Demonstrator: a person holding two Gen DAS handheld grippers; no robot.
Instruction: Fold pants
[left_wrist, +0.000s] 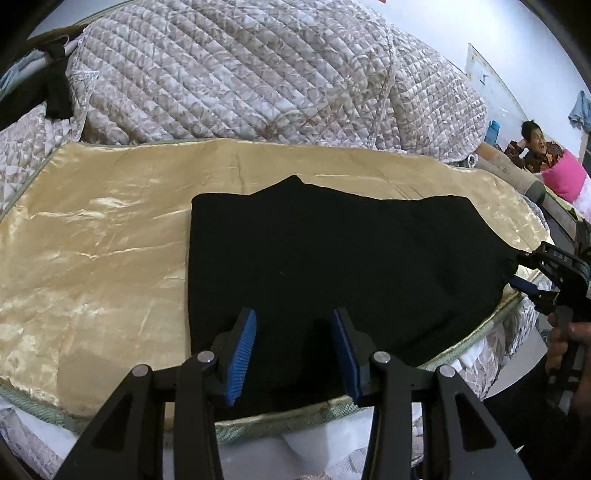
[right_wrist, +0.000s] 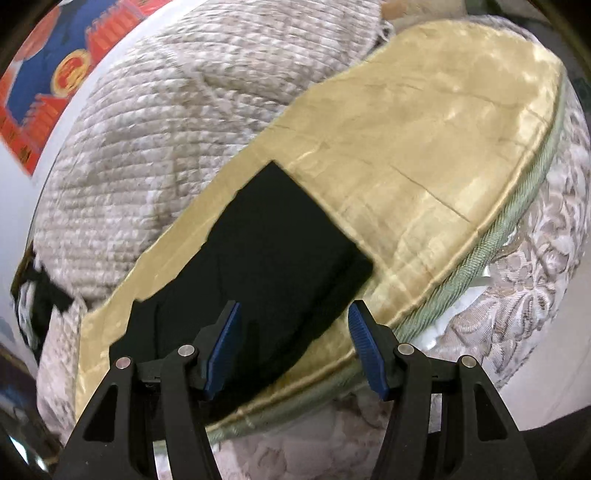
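Observation:
Black pants (left_wrist: 332, 258) lie folded flat on a gold satin cloth (left_wrist: 92, 240) spread over a bed. My left gripper (left_wrist: 293, 350) hovers open over the pants' near edge, its blue pads apart with the flat fabric showing between them. My right gripper (left_wrist: 517, 269) sits at the pants' right end, held by a hand (left_wrist: 565, 343). In the right wrist view the pants (right_wrist: 277, 240) stretch away from the right gripper (right_wrist: 295, 310). Its jaws stand wide apart over the near end of the fabric and press on nothing. The gold cloth (right_wrist: 424, 147) runs off to the right.
A rumpled quilted blanket (left_wrist: 240, 74) is piled behind the cloth. The bed's green-trimmed edge (right_wrist: 498, 236) drops off close to the pants. A person (left_wrist: 535, 144) sits far right beyond the bed. A red and blue poster (right_wrist: 48, 74) hangs on the wall.

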